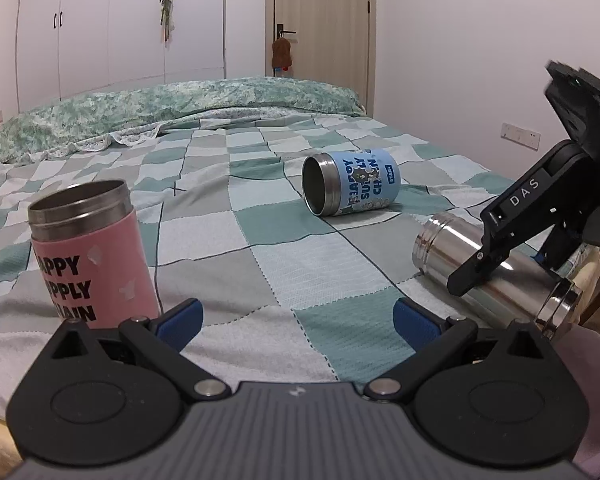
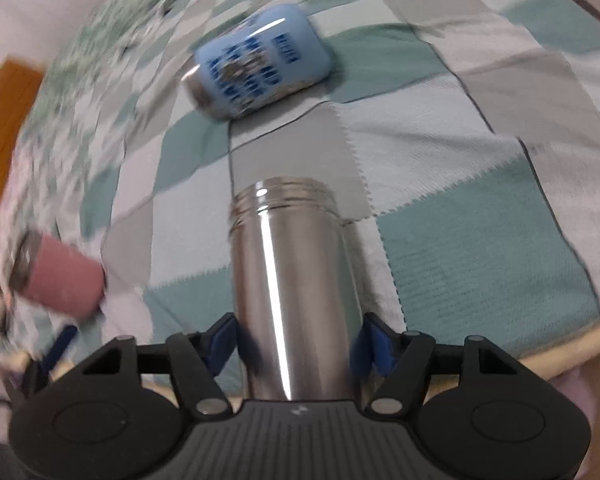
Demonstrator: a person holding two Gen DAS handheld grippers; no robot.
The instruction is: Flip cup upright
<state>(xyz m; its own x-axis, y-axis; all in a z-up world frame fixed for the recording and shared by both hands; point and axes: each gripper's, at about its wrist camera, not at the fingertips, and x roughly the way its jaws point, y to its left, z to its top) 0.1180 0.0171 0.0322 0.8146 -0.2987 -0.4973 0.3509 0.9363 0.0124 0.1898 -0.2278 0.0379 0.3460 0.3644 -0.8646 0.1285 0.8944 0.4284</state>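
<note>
A bare steel cup [image 2: 292, 280] lies tilted on its side on the checked bedspread; my right gripper [image 2: 300, 344] is shut on its body, mouth pointing away from me. In the left wrist view the same steel cup [image 1: 444, 244] lies at the right with the right gripper [image 1: 476, 272] across it. A blue cup [image 1: 352, 182] lies on its side mid-bed, open mouth to the left; it also shows in the right wrist view [image 2: 260, 62]. A pink cup [image 1: 92, 256] stands upright at the left; it also shows in the right wrist view [image 2: 60, 276]. My left gripper [image 1: 296, 320] is open and empty, just right of the pink cup.
The bedspread [image 1: 260, 248] is soft and wrinkled. A folded green quilt [image 1: 180, 104] lies along the far side. Wardrobes and a door stand behind. The bed's near edge [image 2: 560, 344] is at the right, close to the steel cup.
</note>
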